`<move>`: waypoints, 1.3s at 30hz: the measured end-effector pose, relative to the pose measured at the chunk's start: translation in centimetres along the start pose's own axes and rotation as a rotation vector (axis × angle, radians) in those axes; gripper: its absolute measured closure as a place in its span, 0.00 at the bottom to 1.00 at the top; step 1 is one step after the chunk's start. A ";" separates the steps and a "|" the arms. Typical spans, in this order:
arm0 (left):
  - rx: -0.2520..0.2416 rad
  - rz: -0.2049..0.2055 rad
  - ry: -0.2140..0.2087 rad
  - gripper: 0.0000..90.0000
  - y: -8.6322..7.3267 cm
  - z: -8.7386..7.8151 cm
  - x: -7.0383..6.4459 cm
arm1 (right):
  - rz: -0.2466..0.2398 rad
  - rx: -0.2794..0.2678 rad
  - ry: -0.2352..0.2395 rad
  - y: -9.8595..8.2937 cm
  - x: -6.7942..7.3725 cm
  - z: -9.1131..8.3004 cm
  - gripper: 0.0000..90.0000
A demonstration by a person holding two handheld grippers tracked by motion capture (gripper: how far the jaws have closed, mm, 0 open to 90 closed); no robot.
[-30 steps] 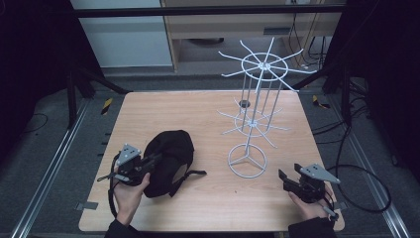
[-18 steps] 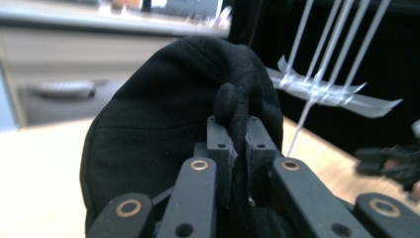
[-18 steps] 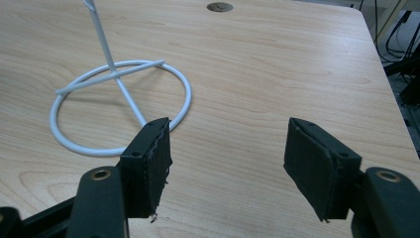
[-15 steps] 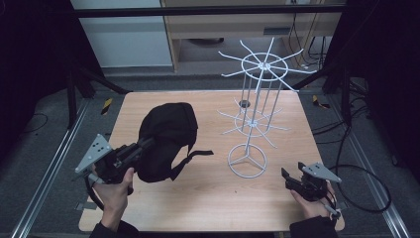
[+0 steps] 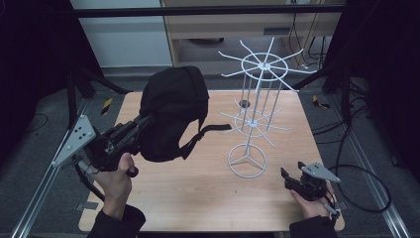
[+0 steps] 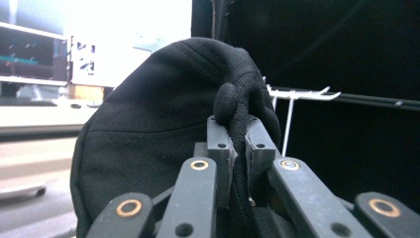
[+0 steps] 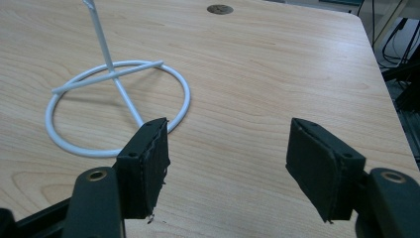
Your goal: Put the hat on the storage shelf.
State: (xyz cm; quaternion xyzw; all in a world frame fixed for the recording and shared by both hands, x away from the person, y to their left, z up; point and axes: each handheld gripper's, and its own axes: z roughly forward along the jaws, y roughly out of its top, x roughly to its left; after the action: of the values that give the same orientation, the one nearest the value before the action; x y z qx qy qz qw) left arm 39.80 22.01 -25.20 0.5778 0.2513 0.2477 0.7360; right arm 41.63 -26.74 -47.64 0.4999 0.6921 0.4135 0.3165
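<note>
Left gripper [image 6: 237, 144]: jaws closed on a thick fold of the cap [image 5: 173, 111], a rounded lump of cloth bulging just above the tips. Cap: black fabric, soft crown, strap hanging loose below; held in the air beyond the jaws, clear of the table [image 5: 208, 198]. Rack [image 5: 257, 99]: white wire, spoked arms, just beyond and right of the cap; one arm shows past the crown in the left gripper view.

Right gripper [image 7: 228, 163]: jaws wide apart, nothing between them, low over bare wood. Rack's ring base [image 7: 114, 106] lies just beyond the left jaw. Open tabletop ahead and right, up to the table's right edge.
</note>
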 end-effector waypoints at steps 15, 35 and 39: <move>-0.013 0.007 -0.093 0.93 1.4 3.6 -2.2 | -0.003 -0.001 0.004 0.0 0.0 0.0 0.36; 0.190 -0.025 -0.057 0.84 -3.6 6.8 -1.0 | -0.008 0.011 0.012 -0.1 0.1 0.2 0.35; 0.216 -0.001 -0.034 0.70 -4.3 6.5 -0.8 | -0.014 0.013 0.010 -0.1 0.1 0.2 0.35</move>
State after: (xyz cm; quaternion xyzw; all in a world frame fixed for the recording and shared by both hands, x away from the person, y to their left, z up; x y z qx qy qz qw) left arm 43.75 15.86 -27.99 0.6576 0.2643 0.2091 0.6737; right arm 41.73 -26.59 -47.85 0.4949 0.6999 0.4093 0.3126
